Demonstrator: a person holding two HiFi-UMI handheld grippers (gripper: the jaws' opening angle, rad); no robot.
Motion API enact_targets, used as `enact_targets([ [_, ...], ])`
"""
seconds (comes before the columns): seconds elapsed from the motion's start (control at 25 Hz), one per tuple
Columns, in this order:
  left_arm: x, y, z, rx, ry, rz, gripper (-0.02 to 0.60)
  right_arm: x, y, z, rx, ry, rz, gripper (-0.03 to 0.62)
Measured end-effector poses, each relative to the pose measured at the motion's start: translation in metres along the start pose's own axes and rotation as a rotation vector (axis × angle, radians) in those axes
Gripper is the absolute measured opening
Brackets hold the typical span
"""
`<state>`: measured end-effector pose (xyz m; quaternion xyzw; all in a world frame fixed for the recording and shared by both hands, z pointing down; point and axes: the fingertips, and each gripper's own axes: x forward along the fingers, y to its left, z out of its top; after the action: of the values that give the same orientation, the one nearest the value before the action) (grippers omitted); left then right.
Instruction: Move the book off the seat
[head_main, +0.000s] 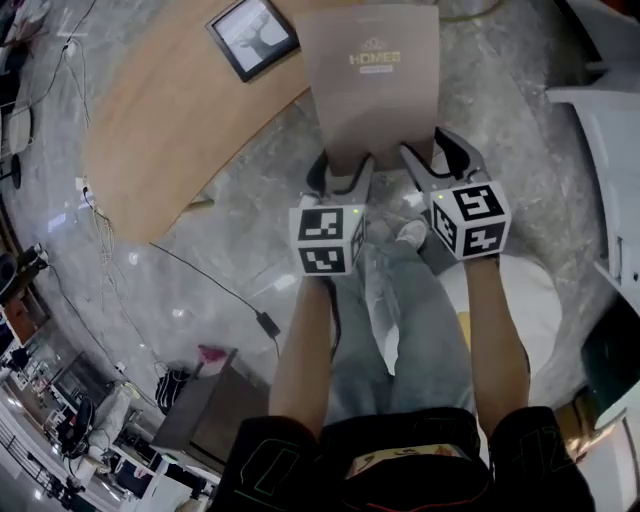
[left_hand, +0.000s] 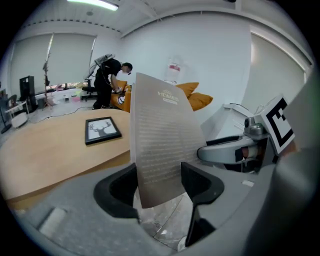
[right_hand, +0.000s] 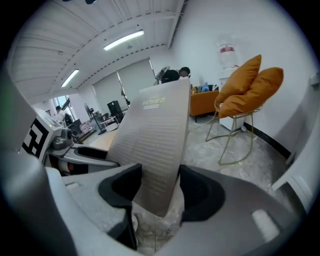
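Note:
The grey-brown book (head_main: 370, 80) hangs in the air above the marble floor, with its printed cover facing up in the head view. Both grippers hold its near edge. My left gripper (head_main: 345, 170) grips the near left corner and my right gripper (head_main: 425, 152) the near right corner. In the left gripper view the book (left_hand: 160, 130) rises from between the dark jaws of the left gripper (left_hand: 160, 187), whose pads press on it. In the right gripper view the book (right_hand: 155, 135) stands the same way in the right gripper (right_hand: 159, 192). The other gripper shows beside the book in each gripper view.
A curved wooden table (head_main: 160, 120) with a framed deer picture (head_main: 252, 35) lies ahead to the left. A white round seat (head_main: 535, 295) sits under my right arm. An orange cushioned chair (right_hand: 247, 95) stands by the wall. Cables (head_main: 200, 275) trail over the floor. A person (left_hand: 112, 80) bends over far off.

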<state>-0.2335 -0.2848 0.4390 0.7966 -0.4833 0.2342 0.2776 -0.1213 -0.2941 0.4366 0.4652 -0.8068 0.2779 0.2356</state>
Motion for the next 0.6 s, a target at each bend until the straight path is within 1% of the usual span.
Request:
enact_targets([
  [0.08,-0.014,0.040,0.001,-0.038,-0.010,0.032,0.281,0.026,0.033,0.013,-0.038,0.020,0.031,0.241],
  [0.24,-0.036,0.118,-0.003,-0.075,-0.011,0.068,0.282,0.077,0.094,0.035,-0.069,0.046,0.066,0.241],
  [0.32,-0.042,0.144,-0.005,-0.089,-0.008,0.080,0.282,0.095,0.114,0.039,-0.077,0.058,0.083,0.241],
  [0.44,-0.050,0.169,-0.005,-0.106,-0.005,0.106,0.282,0.113,0.134,0.044,-0.088,0.074,0.112,0.241],
  [0.52,-0.062,0.200,-0.007,-0.130,-0.001,0.121,0.282,0.133,0.161,0.052,-0.102,0.090,0.130,0.241],
  [0.6,-0.073,0.231,-0.010,-0.170,0.001,0.131,0.282,0.153,0.189,0.060,-0.124,0.110,0.149,0.241],
])
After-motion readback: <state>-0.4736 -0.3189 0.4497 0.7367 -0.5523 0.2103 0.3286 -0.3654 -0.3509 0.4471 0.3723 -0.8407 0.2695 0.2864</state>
